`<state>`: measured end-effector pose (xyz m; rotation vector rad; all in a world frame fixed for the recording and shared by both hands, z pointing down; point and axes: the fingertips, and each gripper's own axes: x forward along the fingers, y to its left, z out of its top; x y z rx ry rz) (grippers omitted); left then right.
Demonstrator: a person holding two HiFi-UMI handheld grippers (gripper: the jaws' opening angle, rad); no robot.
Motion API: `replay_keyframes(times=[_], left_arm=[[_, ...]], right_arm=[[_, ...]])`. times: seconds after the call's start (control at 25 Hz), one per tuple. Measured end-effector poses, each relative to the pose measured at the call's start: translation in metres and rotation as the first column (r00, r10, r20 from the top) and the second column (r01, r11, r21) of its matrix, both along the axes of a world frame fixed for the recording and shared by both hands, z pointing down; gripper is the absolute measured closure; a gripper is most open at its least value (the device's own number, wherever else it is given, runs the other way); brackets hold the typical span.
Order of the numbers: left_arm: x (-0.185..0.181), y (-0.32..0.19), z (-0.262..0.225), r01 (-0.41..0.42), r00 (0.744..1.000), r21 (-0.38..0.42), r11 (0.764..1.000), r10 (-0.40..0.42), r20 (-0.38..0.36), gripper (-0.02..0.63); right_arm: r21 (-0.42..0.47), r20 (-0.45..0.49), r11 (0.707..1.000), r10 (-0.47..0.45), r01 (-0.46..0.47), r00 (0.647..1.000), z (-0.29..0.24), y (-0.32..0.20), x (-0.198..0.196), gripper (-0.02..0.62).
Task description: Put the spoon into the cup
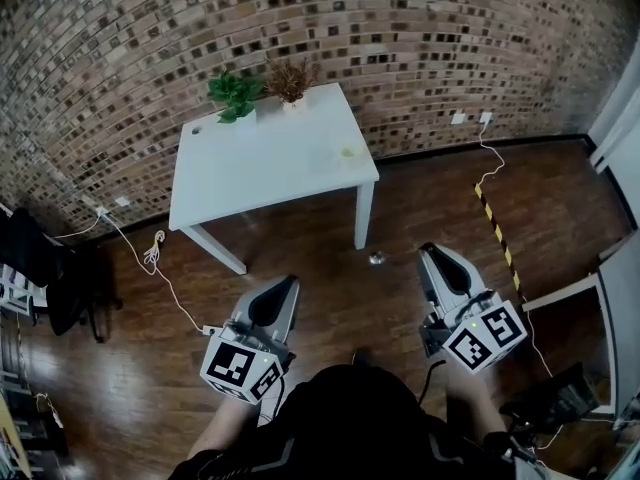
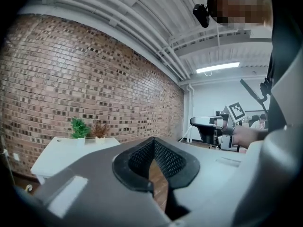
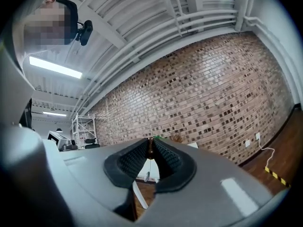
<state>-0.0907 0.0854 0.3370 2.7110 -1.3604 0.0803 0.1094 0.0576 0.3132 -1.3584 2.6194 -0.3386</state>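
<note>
A small pale cup (image 1: 348, 152) stands near the right edge of the white table (image 1: 260, 158), well ahead of both grippers. In the right gripper view the spoon (image 3: 147, 176) hangs bowl down from the jaw tips. My right gripper (image 3: 150, 144) is shut on its brown handle end. In the head view that gripper (image 1: 428, 251) is held level over the wooden floor, and the spoon is hidden under it. My left gripper (image 1: 291, 280) is level beside it. Its pads (image 2: 142, 156) meet at the tip with nothing between them.
Two potted plants (image 1: 235, 93) (image 1: 290, 76) stand at the table's far edge by the brick wall. A small shiny thing (image 1: 376, 258) lies on the floor near the table leg. A white cable (image 1: 150, 258), a yellow-black strip (image 1: 497, 223) and a black chair (image 1: 40, 268) are around.
</note>
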Motion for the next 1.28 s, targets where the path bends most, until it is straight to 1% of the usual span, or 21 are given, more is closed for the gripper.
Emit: replay_keyframes(times=[0.24,0.36,0.48,0.68,0.88,1.04,1.28], left_arm=[[0.033,-0.041,0.0,-0.017,0.999,-0.028,0.999,0.018,0.042,0.612],[0.039,-0.06,0.003,-0.021,0.998,-0.039,0.999,0.023,0.05,0.612],[0.039,-0.078,0.008,-0.023,0.999,-0.049,0.999,0.025,0.043,0.612],[0.025,-0.122,0.013,-0.021,1.0,-0.06,0.998,0.022,0.017,0.612],[0.004,-0.177,0.017,-0.034,0.999,-0.035,0.999,0.034,0.003,0.612],[-0.015,-0.219,0.009,-0.062,0.998,-0.027,0.998,0.062,-0.01,0.612],[-0.044,-0.272,0.014,-0.094,0.995,-0.034,0.995,0.093,-0.027,0.612]], right_arm=[[-0.011,0.008,1.0,-0.027,0.027,1.0,0.005,-0.048,0.021,0.549],[-0.015,0.012,0.999,-0.028,0.028,1.0,0.008,-0.069,0.025,0.549],[-0.023,0.012,0.999,-0.031,0.031,0.999,0.012,-0.088,0.023,0.549],[-0.03,-0.003,0.999,-0.015,0.015,1.0,0.016,-0.127,0.013,0.549],[-0.034,-0.038,0.999,0.01,-0.011,0.999,0.017,-0.171,-0.006,0.549],[-0.029,-0.055,0.999,0.038,-0.04,0.998,0.014,-0.207,-0.026,0.549],[-0.03,-0.063,0.996,0.079,-0.081,0.995,0.009,-0.258,-0.056,0.549]])
